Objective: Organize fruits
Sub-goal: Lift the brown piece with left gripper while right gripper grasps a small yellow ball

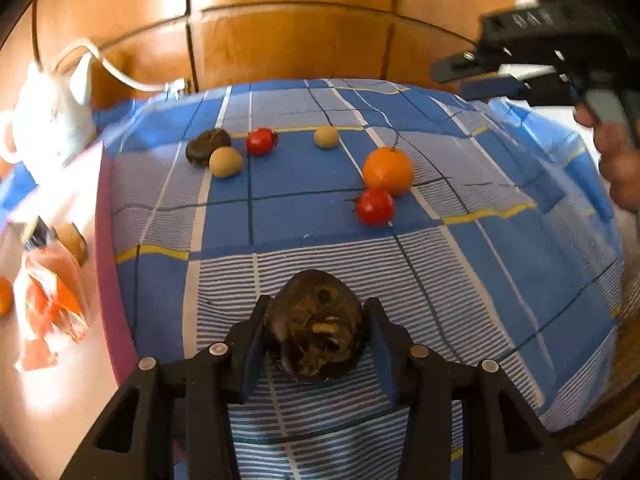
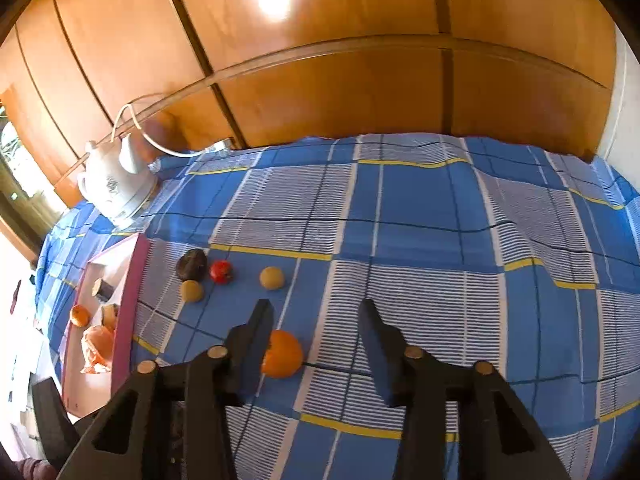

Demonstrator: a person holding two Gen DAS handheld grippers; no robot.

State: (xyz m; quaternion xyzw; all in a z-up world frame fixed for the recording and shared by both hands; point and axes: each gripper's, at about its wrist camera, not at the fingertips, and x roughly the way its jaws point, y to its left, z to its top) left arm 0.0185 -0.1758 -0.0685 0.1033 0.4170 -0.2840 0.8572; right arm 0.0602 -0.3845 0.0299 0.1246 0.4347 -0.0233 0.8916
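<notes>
Dark brown and fibrous, a rough round fruit (image 1: 316,326) sits clamped between the pads of the left claw (image 1: 316,340), held above the checked blue cloth (image 1: 500,280) that covers the surface. The grip takes the fruit across its widest part, which seems meant to keep it from rolling out while it is carried.

The right claw (image 2: 316,344) is empty, its jaws standing apart over the cloth with nothing between them. An orange (image 2: 282,354) lies just beside its left finger, outside the gap, so that may be its next pick.

Further out on the cloth lie a cherry tomato (image 1: 375,206) touching the orange, two small tan round fruits (image 1: 226,162) (image 1: 326,136), a second tomato (image 1: 261,141) and another dark brown fruit (image 1: 208,146). They lie scattered, apparently not yet sorted.

At the cloth's left edge stands a pink-rimmed tray (image 2: 134,292) already holding several fruits and what looks like orange peel or wrapping; it is likely the place where the fruits are gathered. A white electric kettle (image 2: 116,188) stands behind it, against wooden panelling (image 2: 340,80).
</notes>
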